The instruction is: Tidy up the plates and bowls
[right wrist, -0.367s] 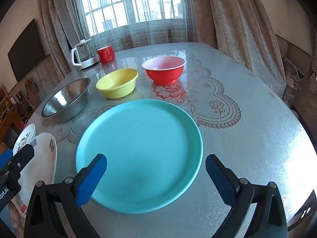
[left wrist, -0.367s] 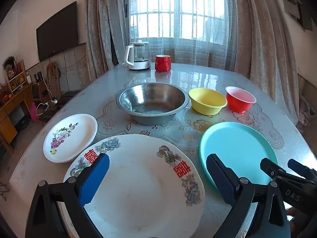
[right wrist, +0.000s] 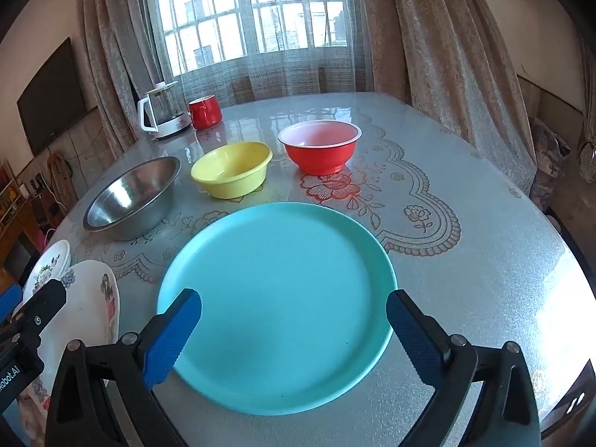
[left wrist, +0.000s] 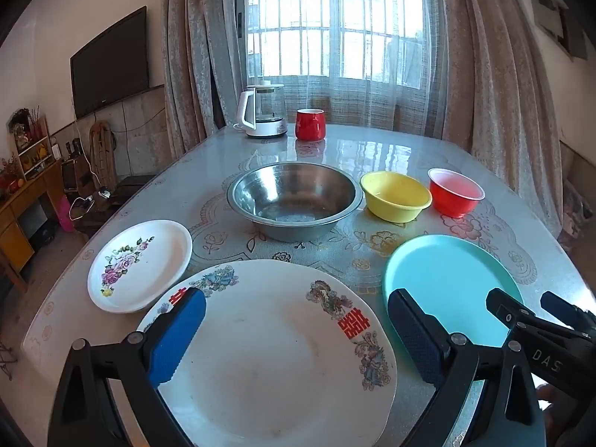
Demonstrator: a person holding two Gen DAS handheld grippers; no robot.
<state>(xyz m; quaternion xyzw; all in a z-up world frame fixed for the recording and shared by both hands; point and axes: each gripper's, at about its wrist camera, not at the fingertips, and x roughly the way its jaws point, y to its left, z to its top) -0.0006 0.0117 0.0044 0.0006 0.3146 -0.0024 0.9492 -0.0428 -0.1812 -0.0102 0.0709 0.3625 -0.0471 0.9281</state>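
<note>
My left gripper [left wrist: 296, 329] is open and empty, hovering over the near part of a large white plate [left wrist: 275, 354] with red characters. A small white flowered plate [left wrist: 139, 264] lies to its left. My right gripper [right wrist: 294, 331] is open and empty, above the near part of a teal plate [right wrist: 277, 301], also in the left wrist view [left wrist: 450, 279]. Behind them stand a steel bowl [left wrist: 294, 199], a yellow bowl [left wrist: 395, 195] and a red bowl [left wrist: 454, 192]. The bowls also show in the right wrist view: steel [right wrist: 132, 197], yellow [right wrist: 232, 169], red [right wrist: 320, 145].
A glass kettle [left wrist: 262, 111] and a red mug [left wrist: 310, 123] stand at the table's far edge by the curtained window. The round table [right wrist: 484, 246] has a lace-patterned cover. A TV and shelves are off to the left.
Both grippers have barely shifted. The dishes have not moved.
</note>
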